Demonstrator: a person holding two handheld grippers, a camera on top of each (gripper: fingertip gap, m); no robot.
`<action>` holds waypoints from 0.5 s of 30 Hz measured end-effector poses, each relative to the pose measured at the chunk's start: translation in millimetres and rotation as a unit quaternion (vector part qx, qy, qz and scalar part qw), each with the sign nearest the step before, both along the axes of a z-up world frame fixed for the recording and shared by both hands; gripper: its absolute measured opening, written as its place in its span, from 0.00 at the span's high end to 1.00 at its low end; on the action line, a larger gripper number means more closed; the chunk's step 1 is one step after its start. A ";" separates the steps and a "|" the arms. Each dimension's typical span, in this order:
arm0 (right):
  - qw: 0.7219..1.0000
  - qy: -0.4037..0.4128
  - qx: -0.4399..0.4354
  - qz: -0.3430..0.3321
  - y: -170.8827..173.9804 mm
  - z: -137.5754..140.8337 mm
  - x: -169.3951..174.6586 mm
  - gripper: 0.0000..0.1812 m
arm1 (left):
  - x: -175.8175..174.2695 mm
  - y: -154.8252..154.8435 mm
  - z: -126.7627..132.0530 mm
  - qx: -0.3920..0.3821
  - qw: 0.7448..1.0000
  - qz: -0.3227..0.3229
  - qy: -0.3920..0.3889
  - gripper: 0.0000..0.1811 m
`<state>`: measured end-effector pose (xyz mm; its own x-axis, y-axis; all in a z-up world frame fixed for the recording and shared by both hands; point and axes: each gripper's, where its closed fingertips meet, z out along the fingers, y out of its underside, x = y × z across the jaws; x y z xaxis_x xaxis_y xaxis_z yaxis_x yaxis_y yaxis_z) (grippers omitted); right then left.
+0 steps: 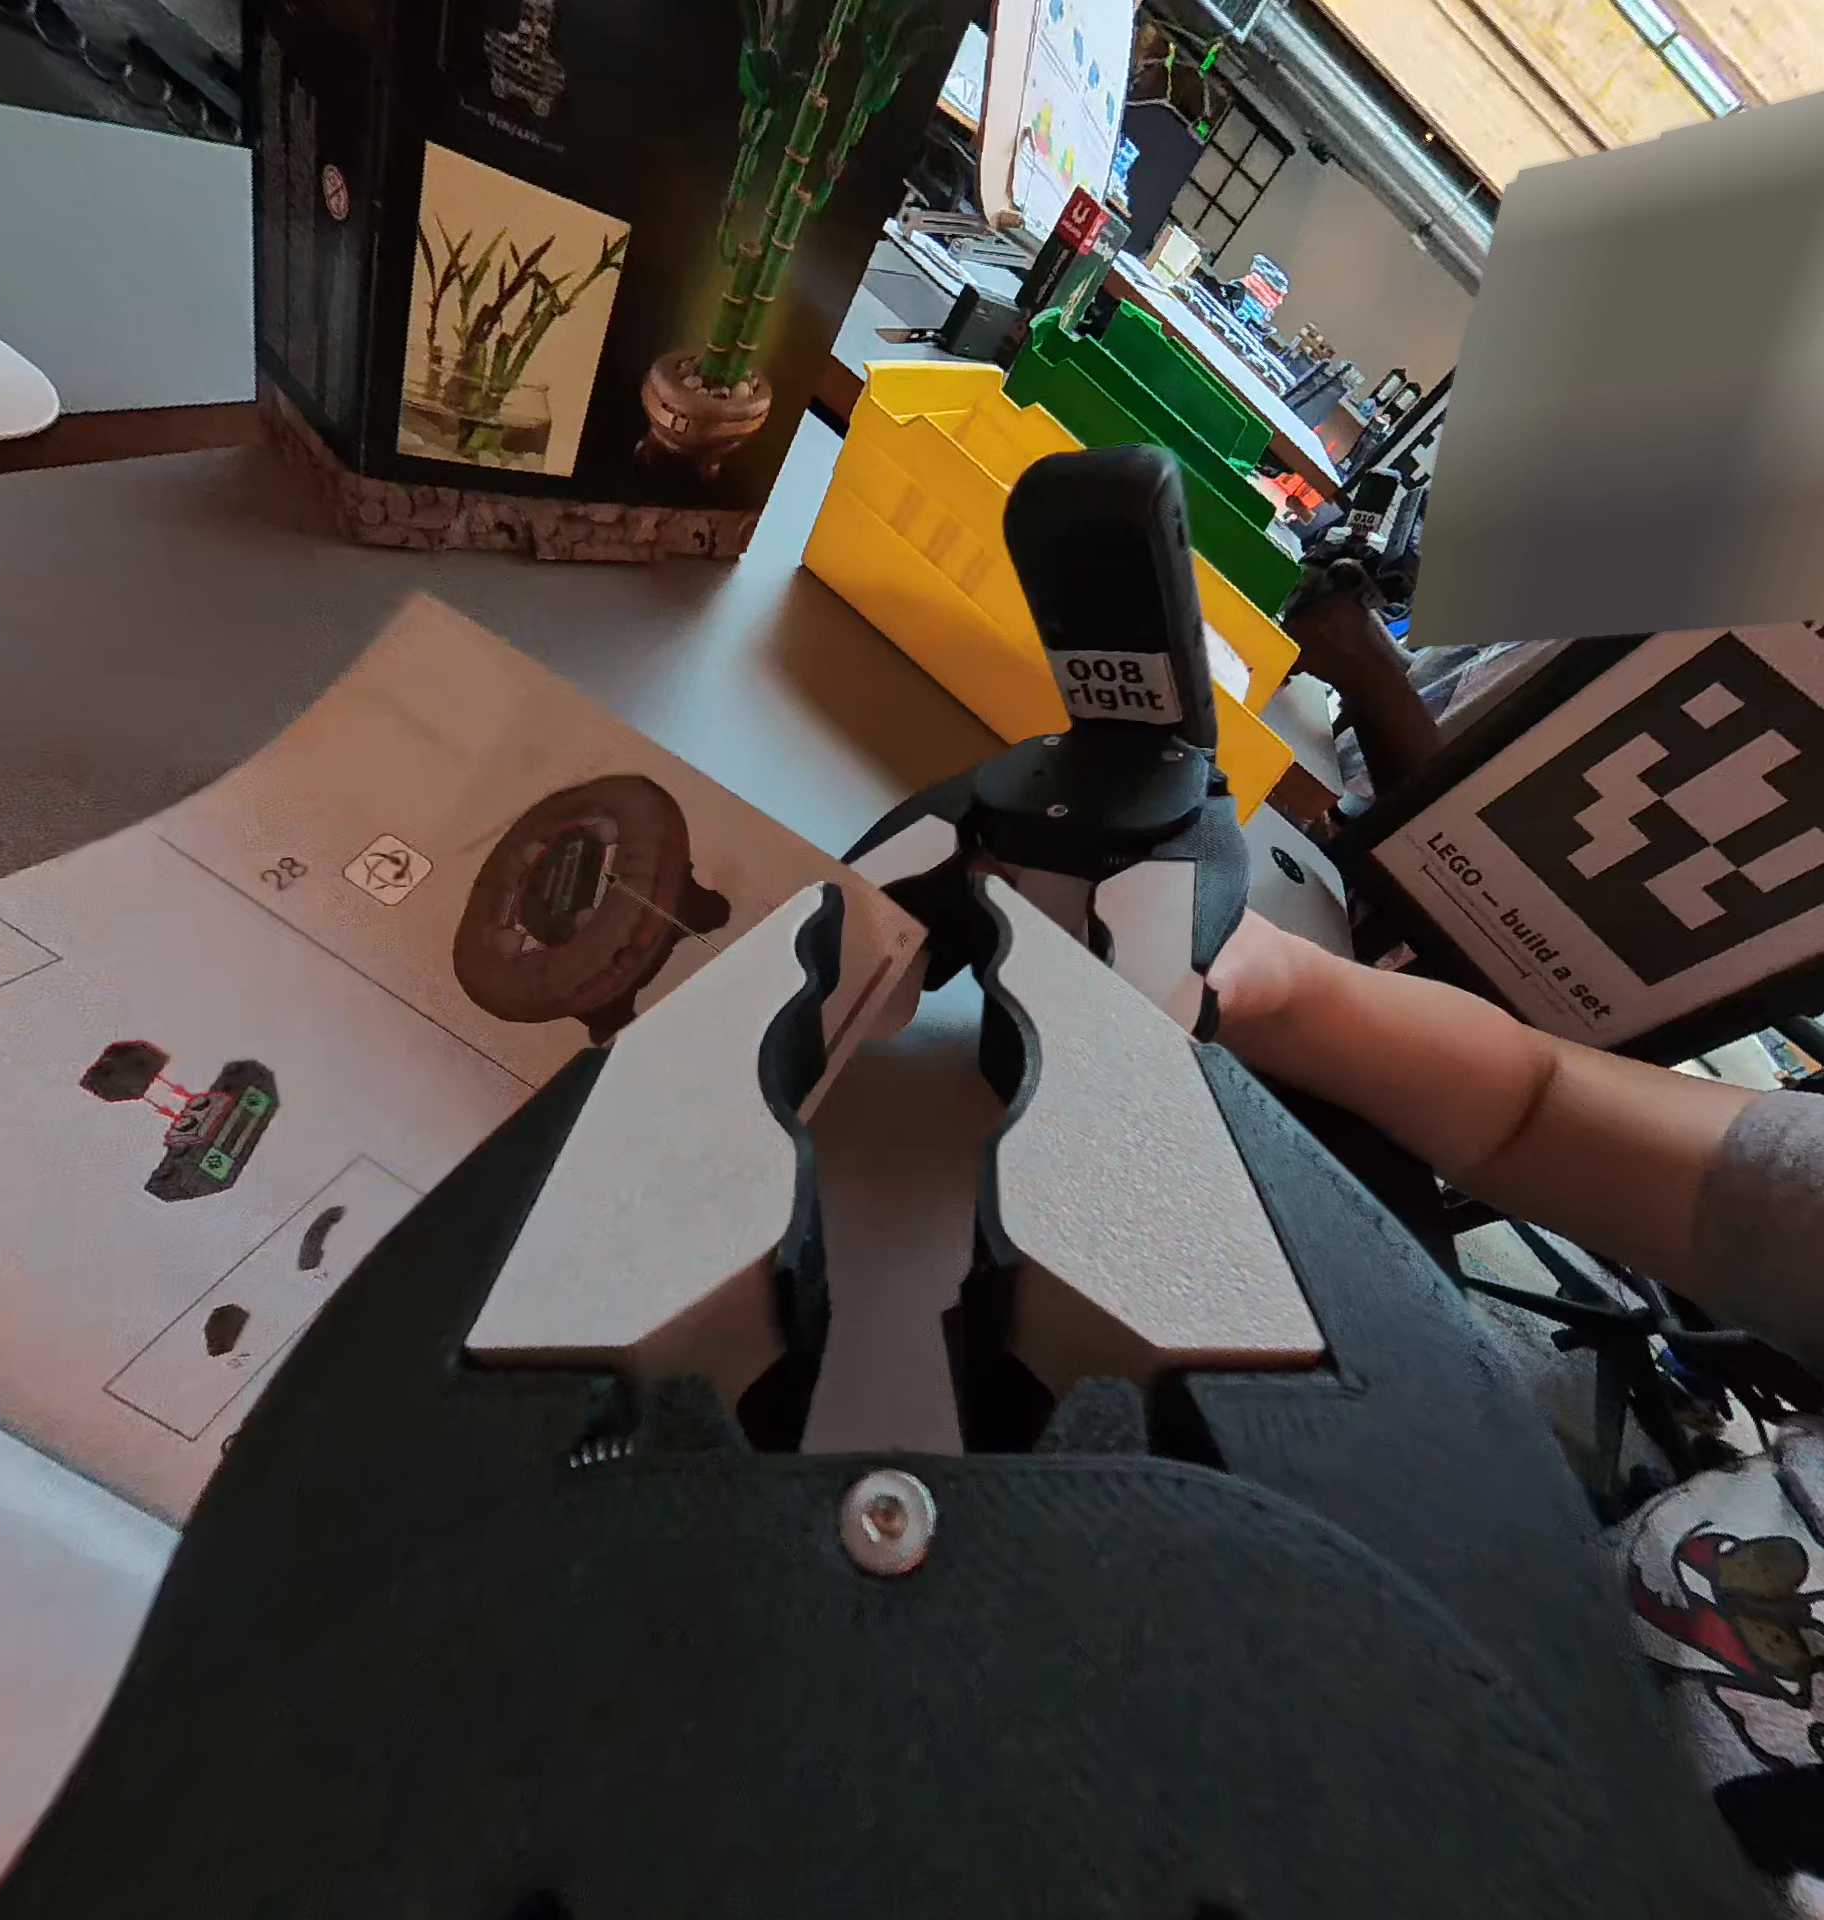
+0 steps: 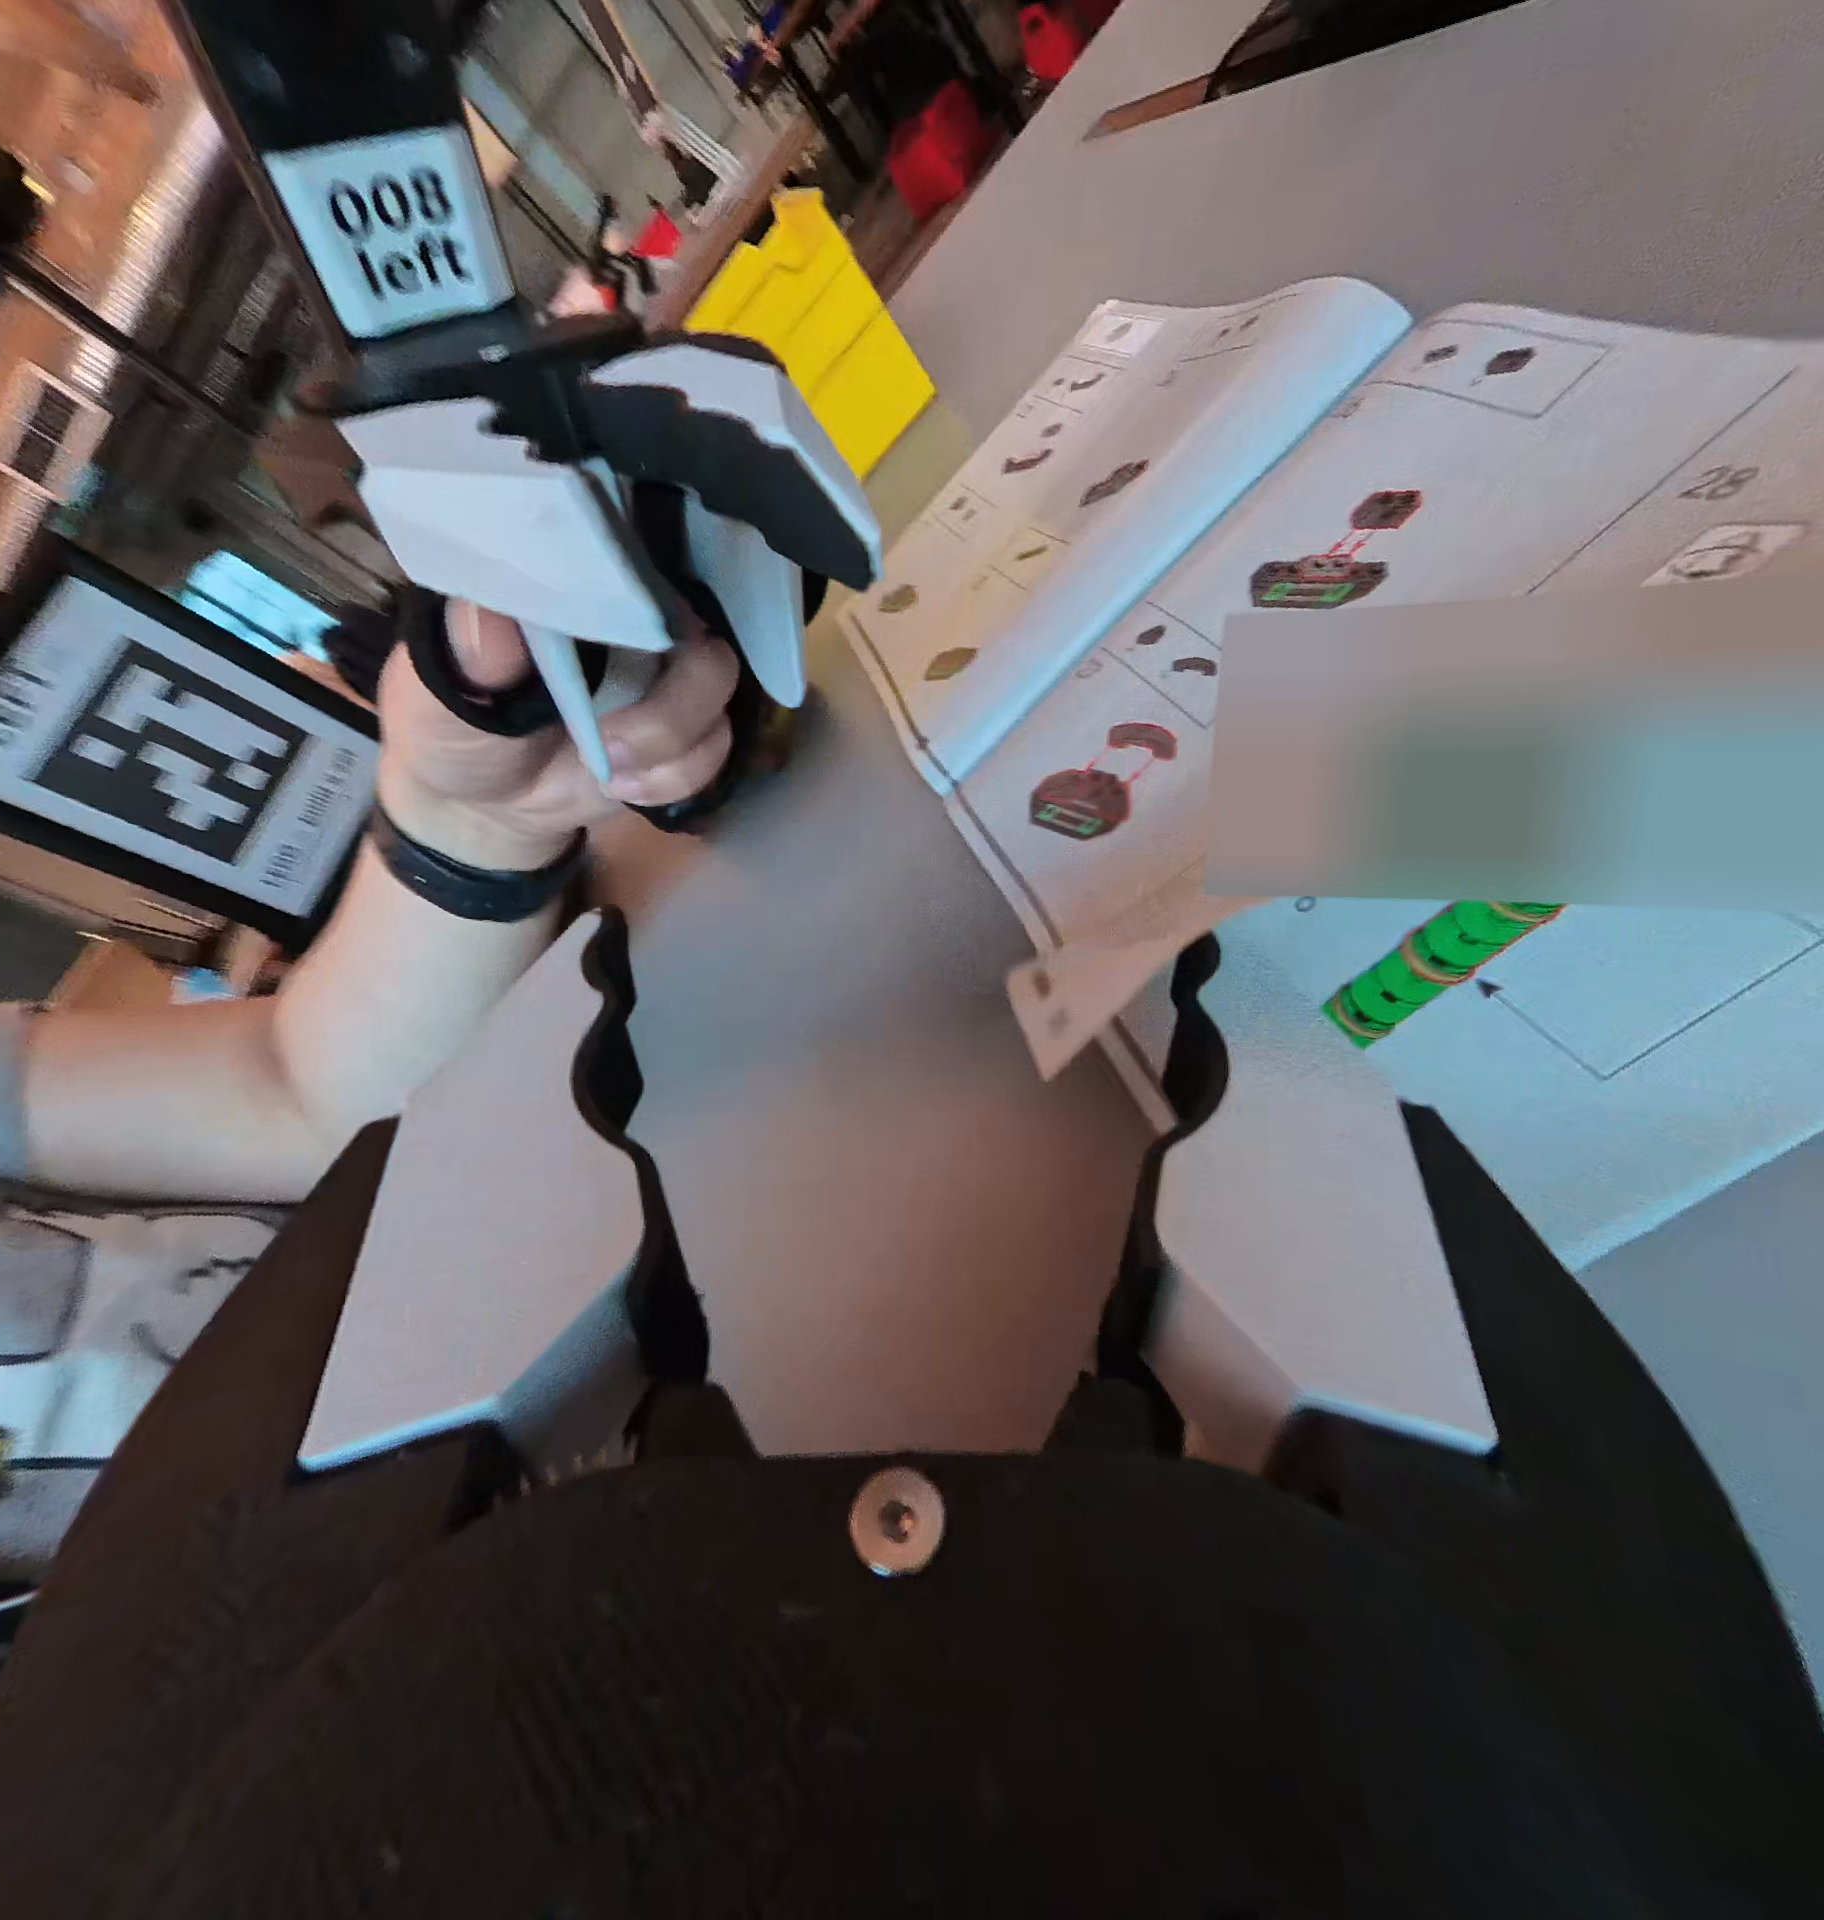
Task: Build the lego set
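An open instruction booklet (image 1: 316, 987) lies on the grey table (image 1: 108, 582); it also shows in the right wrist view (image 2: 1407, 520). My left gripper (image 1: 908, 899) hovers over the booklet's right edge. Its jaws stand a little apart, with nothing pressed between the pads. A page corner shows under the gap. My right gripper (image 2: 903, 935) is wide open above bare table. A lifted page corner (image 2: 1053, 1013) stands just inside its right finger (image 2: 1199, 1039), not gripped. The two grippers face each other closely: the right gripper's black body (image 1: 1084, 790) shows just beyond my left fingertips. No loose bricks are in view.
The dark set box (image 1: 492, 260) stands at the back. A yellow bin (image 1: 918, 520) and a green bin (image 1: 1147, 416) sit behind the right gripper. A board with a black-and-white marker (image 1: 1666, 821) stands at the right. A person's forearm (image 1: 1407, 1060) reaches in. Tip to tip, the grippers are about 6 cm apart.
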<state>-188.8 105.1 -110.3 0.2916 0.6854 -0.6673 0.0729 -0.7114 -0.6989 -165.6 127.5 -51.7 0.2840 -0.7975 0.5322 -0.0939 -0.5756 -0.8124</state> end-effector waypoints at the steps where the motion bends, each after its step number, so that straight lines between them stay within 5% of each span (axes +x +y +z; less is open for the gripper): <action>1: 1.000 0.019 -0.019 0.001 0.5 1.9 2.4 0.43 | -2.7 -0.9 1.2 -0.005 1.000 0.005 0.000 0.86; 5: 0.994 0.059 -0.091 -0.028 15.1 -5.4 23.2 0.45 | -27.7 -10.1 15.2 -0.008 0.999 0.047 -0.021 0.85; 10: 0.974 0.103 -0.198 -0.050 30.8 -10.5 39.7 0.67 | -63.6 -41.3 25.1 0.019 0.998 0.066 -0.014 0.86; 15: 0.972 0.080 -0.219 -0.024 25.8 -20.5 41.1 0.77 | -83.1 -69.9 15.9 0.016 0.997 0.073 -0.002 0.88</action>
<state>-147.7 130.9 -130.9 0.1848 0.3141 -0.9312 -0.0534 -0.9429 -0.3286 -248.7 57.6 -35.9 0.3955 -0.7645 0.5090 -0.0072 -0.5567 -0.8307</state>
